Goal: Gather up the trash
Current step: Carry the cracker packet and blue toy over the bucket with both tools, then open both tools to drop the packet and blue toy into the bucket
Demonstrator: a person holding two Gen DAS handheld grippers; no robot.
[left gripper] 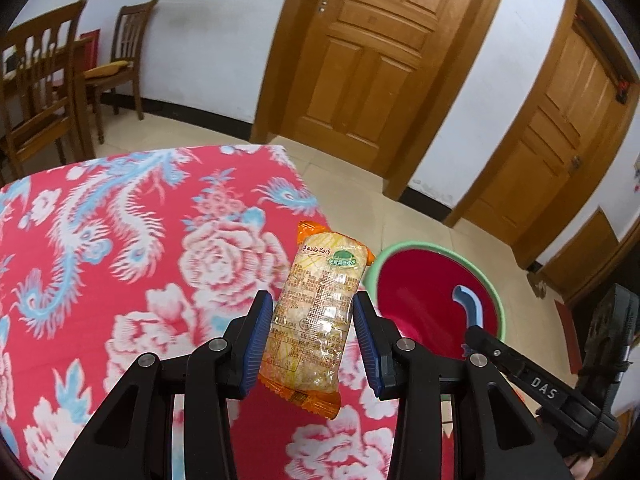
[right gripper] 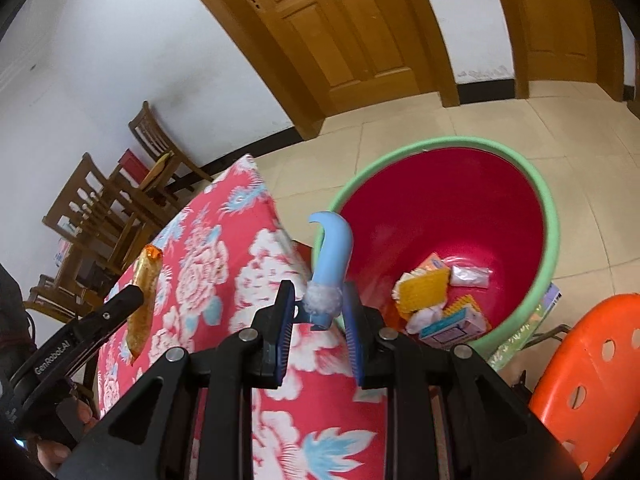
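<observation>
My left gripper [left gripper: 313, 316] is shut on an orange-edged snack packet [left gripper: 320, 304], held upright above the flowered tablecloth near the table's right edge. The same packet [right gripper: 145, 292] shows at the left of the right wrist view. My right gripper [right gripper: 320, 312] is shut on a light blue curved toy with a white fluffy band [right gripper: 330, 264], just at the near rim of a red basin with a green rim [right gripper: 552, 240]. That basin [left gripper: 384, 256] stands on the floor beside the table and holds several wrappers and small boxes [right gripper: 440, 304]. The blue toy [left gripper: 470, 304] appears over the basin in the left wrist view.
The red flowered tablecloth [left gripper: 120, 260] covers the table. An orange plastic stool [right gripper: 592, 372] stands right of the basin. Wooden chairs [left gripper: 120, 60] stand by the far wall, and wooden doors [left gripper: 368, 48] lie behind. The floor is tiled.
</observation>
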